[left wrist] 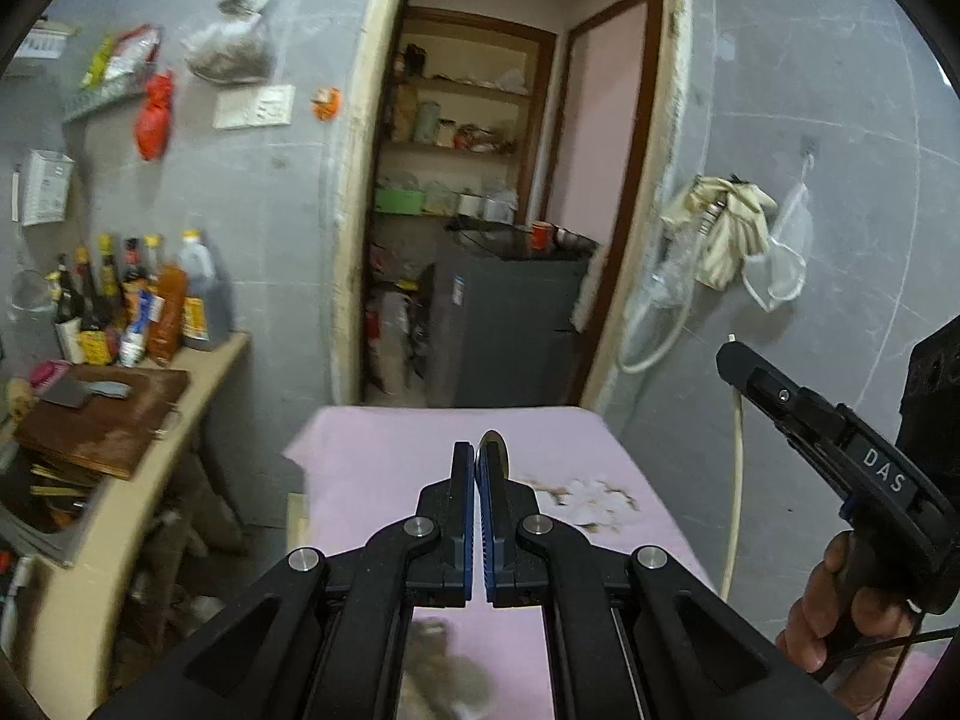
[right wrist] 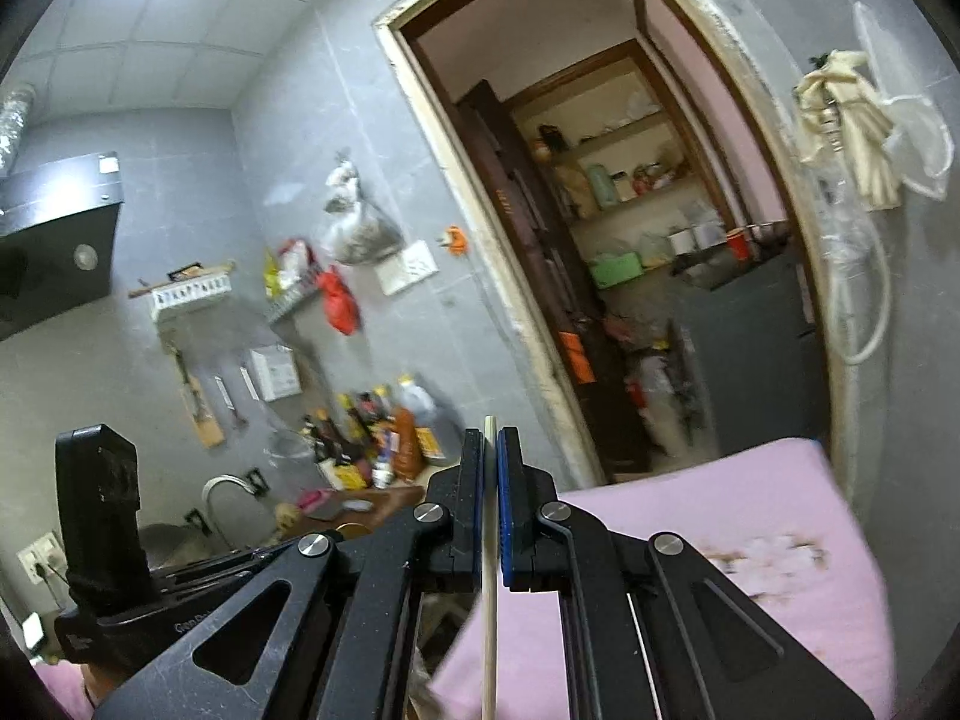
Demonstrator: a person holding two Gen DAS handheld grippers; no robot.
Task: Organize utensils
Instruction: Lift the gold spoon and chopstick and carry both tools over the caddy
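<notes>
The left gripper (left wrist: 478,450) has its 2 blue-padded fingers (left wrist: 463,504) pressed together, and a thin metal utensil (left wrist: 497,447) shows at the tip, its rounded end poking past the right pad at 12 o'clock; what kind of utensil it is cannot be told. Below it lies the table with a pink cloth (left wrist: 372,468), stained at 3 o'clock of the fingertips.

The right gripper (right wrist: 491,444) is closed on a pale chopstick (right wrist: 489,612), which runs straight down between the pads to 6 o'clock and juts slightly above them at 12 o'clock. In the left wrist view the same gripper sits at 3 o'clock, held by a hand (left wrist: 840,618).

At 9 o'clock in the left wrist view a counter (left wrist: 204,372) carries a cluster of sauce bottles (left wrist: 138,300) and a wooden cutting board (left wrist: 108,420) with a cleaver (left wrist: 84,391) on it. Through the doorway (left wrist: 510,180), shelves (left wrist: 462,138) hold jars and a green tub (left wrist: 399,201); a red cup (left wrist: 542,234) stands on a dark cabinet (left wrist: 510,324).
</notes>
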